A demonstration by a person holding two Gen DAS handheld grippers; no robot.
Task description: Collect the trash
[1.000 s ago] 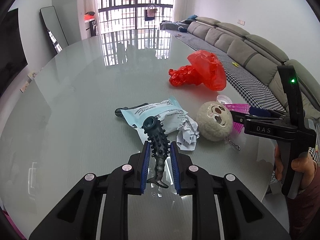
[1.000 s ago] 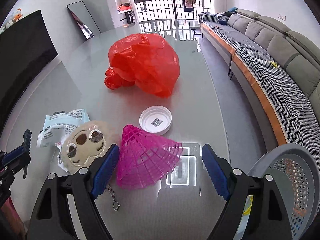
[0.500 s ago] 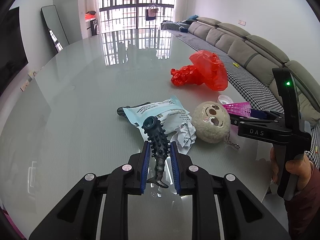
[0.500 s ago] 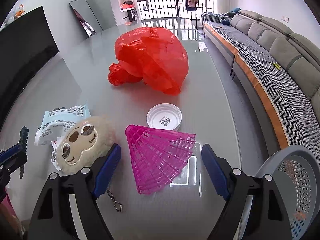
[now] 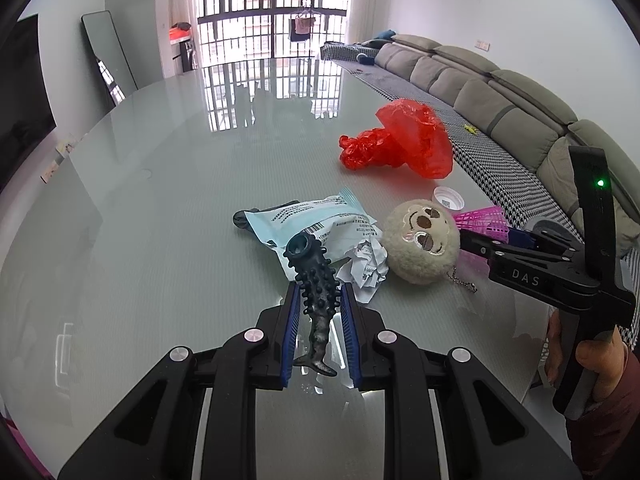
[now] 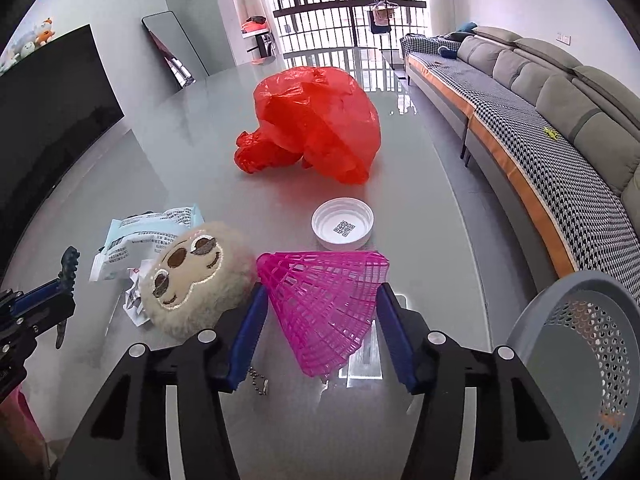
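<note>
My left gripper (image 5: 319, 300) is shut on a dark spiky rubber piece (image 5: 316, 280) and holds it just above the glass table (image 5: 160, 200). My right gripper (image 6: 320, 300) has its fingers closed in on both sides of a pink mesh cone (image 6: 328, 300) lying on the table, and it also shows in the left wrist view (image 5: 486, 246). A round plush sloth face (image 6: 196, 276) lies left of the cone. A pale blue wrapper (image 5: 312, 224), crumpled paper (image 5: 366, 266), a white cap (image 6: 343, 228) and a red plastic bag (image 6: 316, 120) lie beyond.
A grey perforated bin (image 6: 580, 360) stands off the table's right edge. A long grey sofa (image 6: 560, 100) runs along the right wall. A TV (image 6: 48, 108) and a leaning mirror (image 6: 172, 52) are on the left.
My right gripper has moved forward and narrowed, so its fingers now flank the pink cone closely. The left gripper still holds the spiky piece, nearly unmoved.
</note>
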